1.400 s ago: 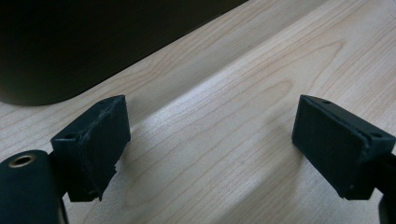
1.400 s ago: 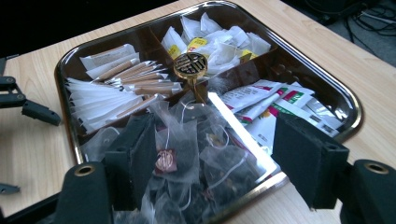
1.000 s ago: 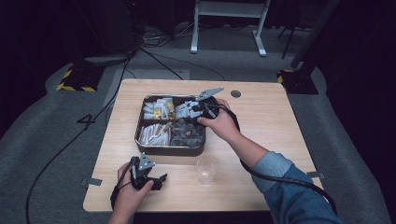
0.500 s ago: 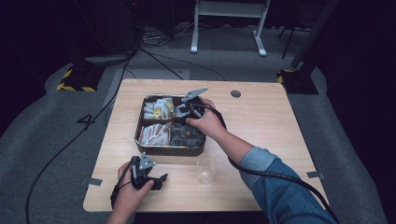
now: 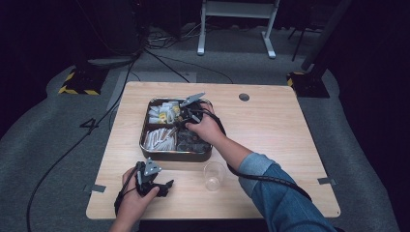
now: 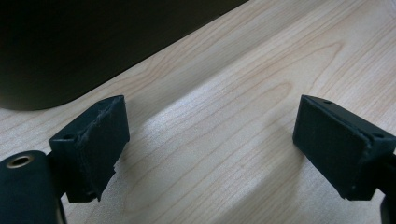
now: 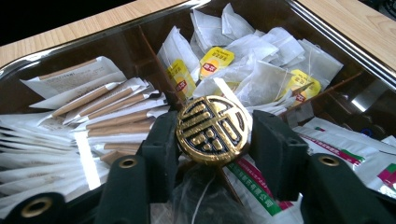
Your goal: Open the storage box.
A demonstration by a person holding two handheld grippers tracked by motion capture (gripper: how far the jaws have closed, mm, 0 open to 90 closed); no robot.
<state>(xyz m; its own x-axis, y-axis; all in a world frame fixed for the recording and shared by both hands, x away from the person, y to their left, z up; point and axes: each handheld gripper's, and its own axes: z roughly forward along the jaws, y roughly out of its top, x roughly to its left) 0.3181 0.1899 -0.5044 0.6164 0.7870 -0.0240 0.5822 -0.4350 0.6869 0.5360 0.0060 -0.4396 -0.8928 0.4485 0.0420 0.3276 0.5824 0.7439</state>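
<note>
Left gripper [image 5: 162,186]: lower left of the high view, resting on the worktop [image 5: 270,125], jaws spread wide with nothing between them; in the left gripper view its matte black pads [image 6: 95,135] show a rough, slightly frayed face over bare pale wood grain. Tray [image 5: 145,133]: left of centre in the high view, dark, rectangular, with a shiny metal rim and thin inner dividers. Paper sachets [image 7: 56,135]: left part of the right gripper view, long, narrow, white and brown, laid flat in a loose stack. Tea bags [image 7: 261,70]: upper centre of that view, soft white gauze pouches with yellow and red tags and thin strings, heaped. Right gripper [image 7: 212,140]: centre of the right gripper view, over the tray, jaws closed to a narrow gap on a round gold-and-black embossed disc [image 7: 212,128] with a raised pattern, probably a lid knob or a foil-wrapped piece; which one cannot be told. The disc sits above the tray's central dividers, just over printed white packets [image 7: 336,140] with green and pink bands at lower right. Clear plastic cup [image 5: 214,175]: below the tray in the high view, upright, apparently empty. Risks, as judged: the disc's smooth rounded edge could slip from the pads if grip loosens; a lift could snag tea bag strings; the arm's sleeve could tip the light cup.
</note>
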